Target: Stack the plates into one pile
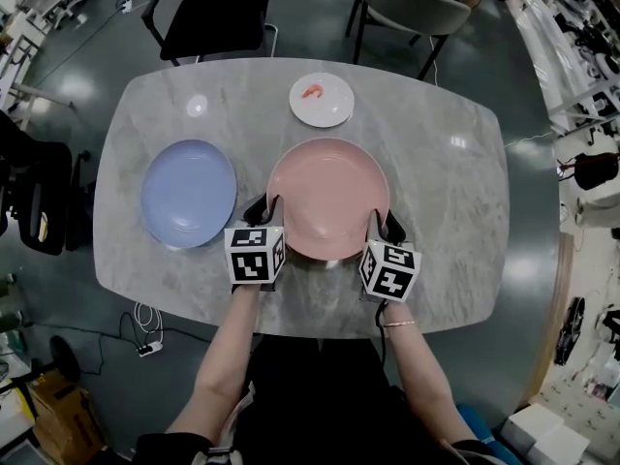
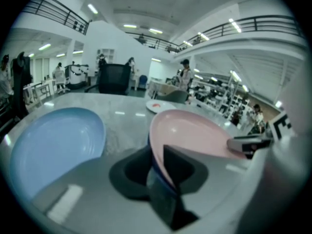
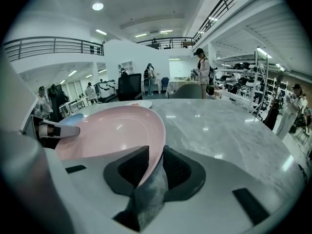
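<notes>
Pink plate (image 1: 327, 197) looks round, glossy, perhaps ceramic, over veined marble table (image 1: 448, 197).

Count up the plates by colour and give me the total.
Blue plate: 1
Pink plate: 1
White plate: 1
Total: 3

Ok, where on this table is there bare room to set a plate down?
Widest bare patch: table right of the pink plate and white plate. Crowded: the narrow strip between blue plate and pink plate.
</notes>
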A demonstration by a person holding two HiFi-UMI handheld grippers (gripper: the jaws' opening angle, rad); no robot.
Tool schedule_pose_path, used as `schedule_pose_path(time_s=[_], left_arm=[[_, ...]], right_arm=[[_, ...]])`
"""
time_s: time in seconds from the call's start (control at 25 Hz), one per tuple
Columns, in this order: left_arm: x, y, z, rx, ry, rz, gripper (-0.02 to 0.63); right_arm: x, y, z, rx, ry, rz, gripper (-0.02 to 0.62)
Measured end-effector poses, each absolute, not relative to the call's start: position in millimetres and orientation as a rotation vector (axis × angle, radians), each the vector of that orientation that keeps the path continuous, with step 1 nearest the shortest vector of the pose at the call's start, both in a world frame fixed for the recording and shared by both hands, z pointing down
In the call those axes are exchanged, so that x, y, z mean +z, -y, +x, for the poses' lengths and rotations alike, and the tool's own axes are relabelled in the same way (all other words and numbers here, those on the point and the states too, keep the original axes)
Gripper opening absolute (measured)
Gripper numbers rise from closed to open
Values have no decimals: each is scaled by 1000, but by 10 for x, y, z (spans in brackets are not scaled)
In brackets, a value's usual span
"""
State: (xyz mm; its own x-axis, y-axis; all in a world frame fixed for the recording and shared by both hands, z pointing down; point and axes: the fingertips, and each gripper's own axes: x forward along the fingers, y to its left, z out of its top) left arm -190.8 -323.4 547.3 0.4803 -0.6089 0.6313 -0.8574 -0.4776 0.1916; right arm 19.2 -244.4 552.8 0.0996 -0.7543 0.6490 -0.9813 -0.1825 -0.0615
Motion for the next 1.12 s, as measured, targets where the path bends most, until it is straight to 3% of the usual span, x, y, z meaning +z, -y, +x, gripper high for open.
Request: schedule_pose_path(time_s=[0.4, 0.84, 1.12], left_arm=[[5578, 3178, -1905, 748, 1215, 2249, 107], [5561, 3263, -2014, 620, 1200, 2197, 160], [5667, 3296, -1915, 620, 1130, 2160, 160]], right_arm=[[5608, 2422, 227, 796, 1687, 2002, 117], [5536, 2466, 239, 823, 1717, 2048, 149], [5723, 2478, 205, 939, 1686, 2020, 164]])
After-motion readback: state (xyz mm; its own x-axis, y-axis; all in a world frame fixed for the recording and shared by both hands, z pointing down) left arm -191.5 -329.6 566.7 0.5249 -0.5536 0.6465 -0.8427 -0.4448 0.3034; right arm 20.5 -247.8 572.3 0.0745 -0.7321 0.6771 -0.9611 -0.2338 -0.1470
